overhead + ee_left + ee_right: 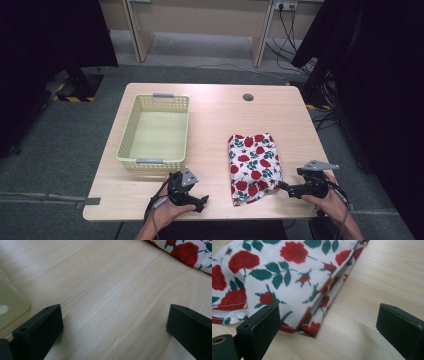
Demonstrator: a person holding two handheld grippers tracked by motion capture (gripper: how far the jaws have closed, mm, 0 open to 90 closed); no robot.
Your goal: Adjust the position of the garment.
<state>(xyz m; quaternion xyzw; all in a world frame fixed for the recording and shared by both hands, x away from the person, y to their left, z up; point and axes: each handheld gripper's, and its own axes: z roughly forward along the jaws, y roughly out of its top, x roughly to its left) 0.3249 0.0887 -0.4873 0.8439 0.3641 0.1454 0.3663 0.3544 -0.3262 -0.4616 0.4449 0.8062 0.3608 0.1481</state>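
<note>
A folded white cloth with red roses (253,167) lies on the right half of the wooden table (215,120). My right gripper (281,185) is open, low at the cloth's near right corner (312,327), its jaws wide apart and nothing between them. My left gripper (204,200) is open too, resting near the table's front edge between the basket and the cloth, over bare wood. The cloth's edge (185,255) shows at the top right of the left gripper view. A pale yellow plastic basket (129,131) stands empty on the left half of the table.
The basket's corner (10,307) is close to my left gripper's left jaw. A round cable hole (248,97) sits near the table's far edge. Bare wood lies between basket and cloth. Beyond the table are a grey floor, desk legs and cables.
</note>
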